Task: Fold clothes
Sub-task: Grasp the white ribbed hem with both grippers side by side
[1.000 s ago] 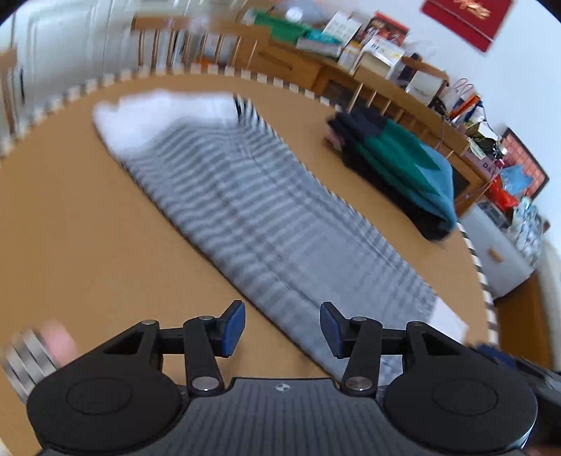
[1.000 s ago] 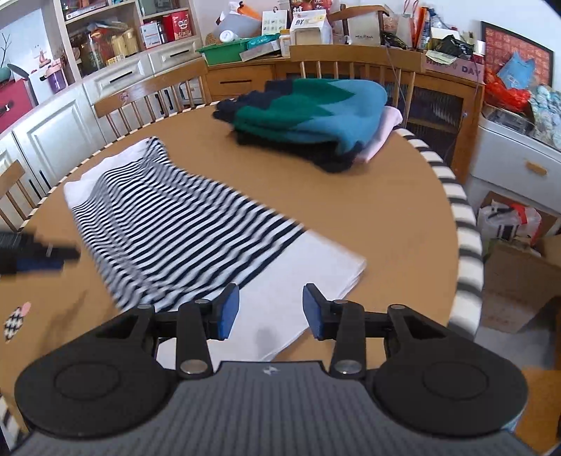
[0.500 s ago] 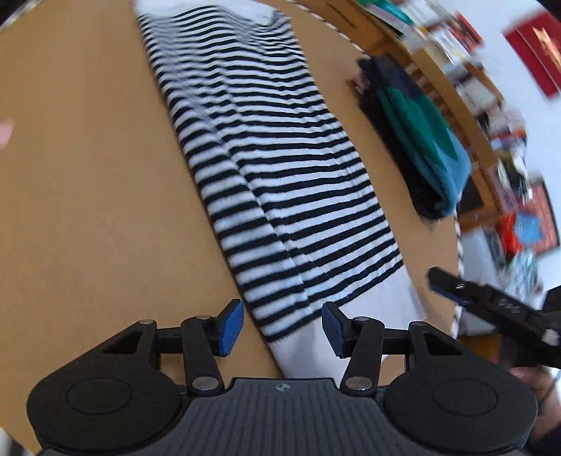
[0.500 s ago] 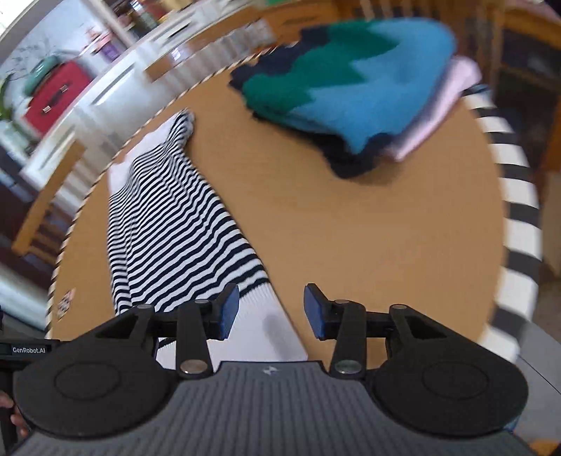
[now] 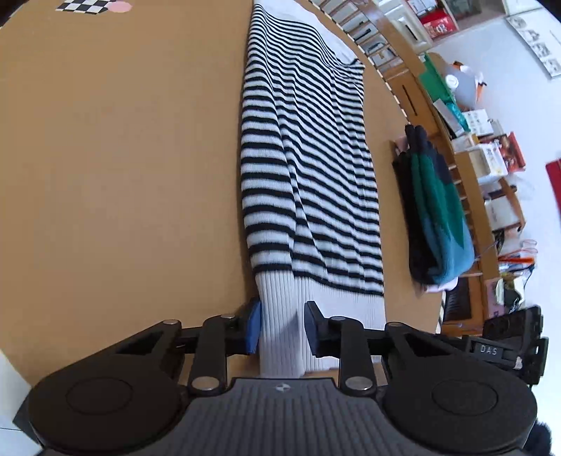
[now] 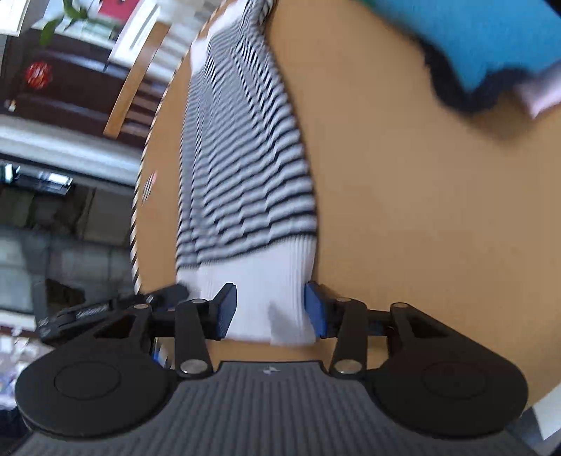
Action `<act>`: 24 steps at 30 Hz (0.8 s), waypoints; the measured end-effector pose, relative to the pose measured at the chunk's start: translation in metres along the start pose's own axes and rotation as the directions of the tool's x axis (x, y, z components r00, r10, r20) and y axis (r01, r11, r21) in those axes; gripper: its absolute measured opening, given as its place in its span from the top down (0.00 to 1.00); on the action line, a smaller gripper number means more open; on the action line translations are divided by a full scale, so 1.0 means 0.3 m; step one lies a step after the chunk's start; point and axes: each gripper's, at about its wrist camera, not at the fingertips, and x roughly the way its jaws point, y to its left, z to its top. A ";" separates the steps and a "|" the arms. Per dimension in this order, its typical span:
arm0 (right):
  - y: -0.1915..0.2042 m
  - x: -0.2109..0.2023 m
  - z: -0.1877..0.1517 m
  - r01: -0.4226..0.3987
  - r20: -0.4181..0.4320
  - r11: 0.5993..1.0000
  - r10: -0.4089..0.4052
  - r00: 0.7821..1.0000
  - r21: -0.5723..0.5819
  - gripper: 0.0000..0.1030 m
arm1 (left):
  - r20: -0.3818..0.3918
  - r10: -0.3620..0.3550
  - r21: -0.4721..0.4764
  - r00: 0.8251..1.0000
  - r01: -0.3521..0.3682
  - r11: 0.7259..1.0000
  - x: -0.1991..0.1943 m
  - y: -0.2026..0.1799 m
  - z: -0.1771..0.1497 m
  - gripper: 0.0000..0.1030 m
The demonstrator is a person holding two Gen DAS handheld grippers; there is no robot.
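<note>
A black-and-white striped sweater [image 5: 308, 168] lies folded into a long narrow strip on the round brown counter [image 5: 122, 175], running away from both cameras. Its white ribbed hem [image 5: 280, 322] is the near end.

The left tool [image 5: 282, 328] sits at the hem's left corner. Its jaws have just been closing, and the ribbed band lies between them: the blue left pad touches the hem's outer edge, while the right finger [image 5: 315, 329] rests over the white ribbing. Whether the pads press the fabric yet cannot be told from this view.

The right tool [image 6: 270, 310] straddles the hem's other corner. In the right wrist view, which is blurred, the white ribbed hem [image 6: 266, 280] fills the gap between the blue pads. The right pad stands just at the hem's outer edge, and the left pad over the ribbing; the jaws stand partly apart, with no clear clamping seen. The left tool shows just beside it, at the hem's far corner.

A stack of folded clothes [image 5: 438, 217], teal and dark green on top, lies on the counter well apart from the sweater, near the counter's rim. A checkered marker [image 5: 86, 5] sits at the far edge.
</note>
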 end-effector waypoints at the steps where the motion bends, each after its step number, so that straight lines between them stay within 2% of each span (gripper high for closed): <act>1: -0.009 -0.002 -0.004 -0.022 -0.026 1.000 0.022 0.999 0.016 0.56 | -0.019 -0.015 -0.026 1.000 0.015 1.000 0.002 0.005 -0.004 0.70; 4: -0.049 -0.011 0.017 -0.079 -0.038 0.991 0.083 0.996 0.103 0.56 | -0.020 -0.078 -0.080 0.997 0.076 0.994 0.010 0.044 0.013 0.71; 7: -0.058 0.007 0.047 -0.113 -0.013 0.983 0.116 0.993 0.145 0.57 | -0.006 -0.104 -0.116 0.995 0.103 0.988 0.040 0.050 0.044 0.71; 11: -0.050 0.034 0.032 -0.135 -0.029 0.979 0.141 0.990 0.153 0.56 | -0.012 -0.100 -0.097 0.995 0.098 0.990 0.050 0.031 0.039 0.72; 13: -0.063 0.034 0.009 -0.154 -0.051 0.977 0.163 0.985 0.149 0.56 | -0.016 -0.098 -0.099 0.995 0.096 0.990 0.050 0.034 0.029 0.76; 16: -0.101 0.033 0.006 -0.186 -0.029 0.962 0.196 0.980 0.202 0.58 | -0.018 -0.098 -0.107 0.995 0.095 0.990 0.051 0.038 0.017 0.77; 18: -0.106 0.030 0.018 -0.168 0.001 0.963 0.172 0.985 0.209 0.70 | -0.022 -0.093 -0.104 0.995 0.090 0.990 0.052 0.039 0.019 0.78; 19: -0.100 0.033 0.023 -0.143 0.009 0.970 0.144 0.990 0.195 0.79 | -0.026 -0.090 -0.100 0.996 0.087 0.991 0.052 0.040 0.022 0.80; 20: -0.092 0.040 0.026 -0.125 0.007 0.975 0.126 0.992 0.186 0.83 | -0.031 -0.089 -0.097 0.996 0.086 0.992 0.051 0.041 0.024 0.82; 22: -0.070 0.057 0.024 -0.100 -0.019 0.982 0.104 0.994 0.159 0.88 | -0.037 -0.095 -0.093 0.995 0.091 0.992 0.051 0.047 0.027 0.84; 24: -0.032 0.068 0.014 -0.057 -0.035 0.995 0.060 0.998 0.084 0.90 | -0.038 -0.088 -0.088 0.995 0.084 0.993 0.040 0.050 0.024 0.85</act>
